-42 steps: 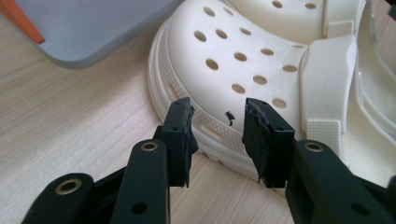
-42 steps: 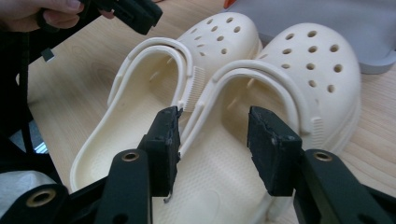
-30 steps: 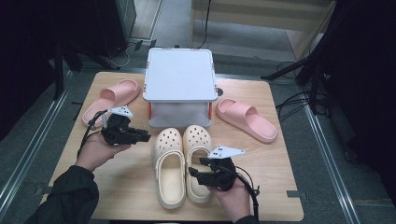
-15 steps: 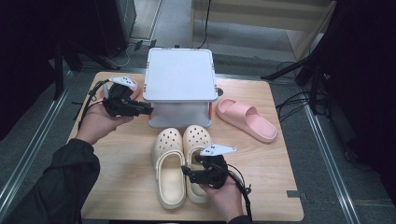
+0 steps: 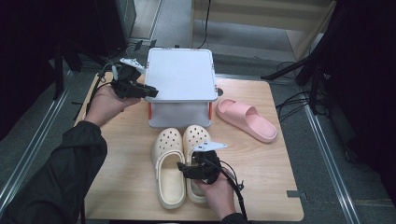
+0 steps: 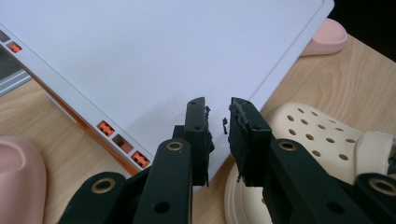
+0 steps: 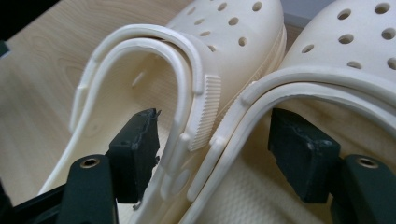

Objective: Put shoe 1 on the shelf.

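The right gripper (image 5: 183, 168) has its jaws spread wide, having just opened, one inside each cream clog (image 7: 233, 93); the clogs' touching inner walls stand between them, unpressed. Farther off, the left gripper (image 5: 150, 91) hangs over the white box lid (image 6: 154, 56), its jaws narrow and just closing, with nothing between them. A pink slipper (image 5: 246, 119) lies on the surface beyond.

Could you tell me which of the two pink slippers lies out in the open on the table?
The pink slipper right of the white box lies in the open; the other pink slipper sits left of the box, beneath the left gripper.
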`<state>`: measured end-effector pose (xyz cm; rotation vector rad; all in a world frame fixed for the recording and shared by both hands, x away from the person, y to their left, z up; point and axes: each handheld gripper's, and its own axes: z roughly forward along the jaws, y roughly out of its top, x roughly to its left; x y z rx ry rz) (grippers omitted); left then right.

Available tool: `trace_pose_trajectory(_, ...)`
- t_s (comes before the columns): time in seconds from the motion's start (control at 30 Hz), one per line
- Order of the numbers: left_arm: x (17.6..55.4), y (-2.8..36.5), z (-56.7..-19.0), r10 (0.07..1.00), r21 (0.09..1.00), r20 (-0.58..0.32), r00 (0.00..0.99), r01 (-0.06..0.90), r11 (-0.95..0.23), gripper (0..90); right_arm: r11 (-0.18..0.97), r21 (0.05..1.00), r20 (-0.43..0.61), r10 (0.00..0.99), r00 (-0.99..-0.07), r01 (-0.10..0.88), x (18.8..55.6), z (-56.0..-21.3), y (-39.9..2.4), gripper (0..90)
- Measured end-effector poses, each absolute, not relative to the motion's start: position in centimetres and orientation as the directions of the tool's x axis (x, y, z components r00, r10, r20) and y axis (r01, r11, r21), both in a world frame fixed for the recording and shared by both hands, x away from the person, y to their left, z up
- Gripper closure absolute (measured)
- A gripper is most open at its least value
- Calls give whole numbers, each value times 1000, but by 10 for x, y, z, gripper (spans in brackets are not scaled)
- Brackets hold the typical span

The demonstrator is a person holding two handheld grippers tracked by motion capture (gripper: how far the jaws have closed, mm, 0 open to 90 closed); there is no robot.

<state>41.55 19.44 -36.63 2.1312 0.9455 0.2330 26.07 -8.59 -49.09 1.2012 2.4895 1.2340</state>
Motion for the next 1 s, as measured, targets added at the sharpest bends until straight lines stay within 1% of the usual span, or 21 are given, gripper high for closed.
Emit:
trace_pose_trajectory(0.1, 420, 192, -369, 696, 715, -133, 706, 554, -425, 764, 359, 705, 228, 702, -675, 612, 263, -494, -80, 356)
trace_pose_trajectory(0.3, 426, 189, -371, 693, 704, -114, 712, 550, -449, 769, 389, 707, 156, 729, -667, 591, 264, -498, -70, 373)
trace_pose_trajectory(0.4, 429, 189, -373, 690, 705, -140, 710, 561, -435, 763, 400, 706, 141, 730, -669, 585, 264, -499, -70, 394)
trace_pose_trajectory(0.5, 429, 189, -373, 687, 708, -131, 714, 553, -440, 765, 393, 710, 149, 728, -669, 585, 264, -500, -71, 429)
trace_pose_trajectory(0.6, 426, 186, -373, 682, 707, -78, 727, 523, -476, 768, 376, 710, 169, 730, -662, 596, 265, -500, -73, 460)
trace_pose_trajectory(0.63, 426, 185, -373, 682, 707, -75, 728, 521, -478, 768, 372, 707, 176, 731, -660, 601, 265, -500, -74, 467)
trace_pose_trajectory(0.77, 428, 186, -371, 693, 685, -112, 713, 560, -465, 788, 368, 695, 193, 732, -653, 618, 266, -499, -76, 513)
trace_pose_trajectory(0.83, 428, 184, -370, 690, 682, -96, 717, 553, -479, 807, 365, 690, 198, 735, -649, 624, 267, -498, -77, 559)
trace_pose_trajectory(0.9, 427, 184, -370, 691, 680, -92, 717, 552, -482, 811, 369, 692, 180, 744, -643, 620, 266, -497, -78, 616)
trace_pose_trajectory(0.93, 428, 184, -370, 691, 682, -94, 717, 552, -480, 814, 368, 692, 171, 752, -636, 621, 265, -496, -78, 636)
trace_pose_trajectory(1.0, 428, 185, -371, 691, 683, -98, 716, 554, -477, 819, 358, 683, 189, 755, -628, 636, 268, -496, -81, 649)
